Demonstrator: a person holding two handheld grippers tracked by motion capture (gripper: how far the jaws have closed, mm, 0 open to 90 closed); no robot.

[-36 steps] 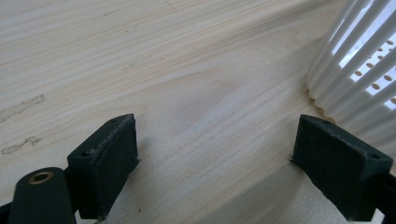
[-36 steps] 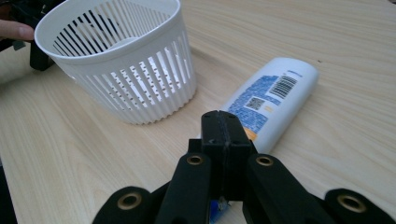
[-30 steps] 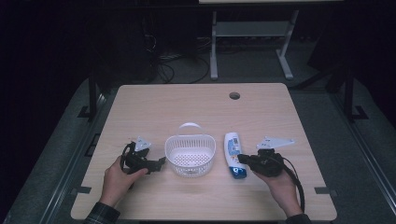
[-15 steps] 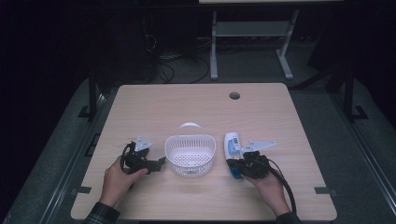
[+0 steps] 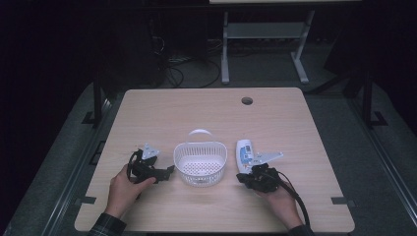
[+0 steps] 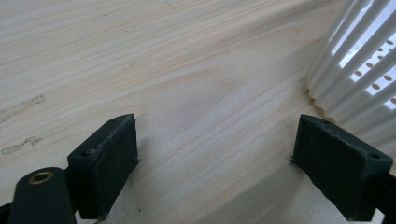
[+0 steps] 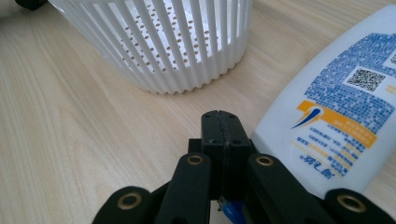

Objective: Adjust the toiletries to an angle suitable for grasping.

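Note:
A white slatted basket (image 5: 200, 146) with a handle stands at the middle of the table. To its right lies a white bottle (image 5: 244, 153) with a blue label. My right gripper (image 5: 242, 178) sits at the bottle's near end, shut with nothing between its jaws. In the right gripper view the shut jaws meet at my right gripper (image 7: 223, 125), just left of the bottle (image 7: 341, 107), with the basket (image 7: 173, 42) ahead. My left gripper (image 5: 168, 172) rests left of the basket, open. In the left gripper view my left gripper (image 6: 215, 154) has bare wood between its jaws, and the basket wall (image 6: 359, 70) is at the right.
The wooden table (image 5: 206, 113) has a round cable hole (image 5: 247, 101) at the far right. Beyond the table's far edge stands a metal frame (image 5: 265, 44) on a dark floor. The person's hands come in from the near edge.
My right gripper has moved left and nearer, from beside the bottle's right side to its near end. The left gripper has stayed put.

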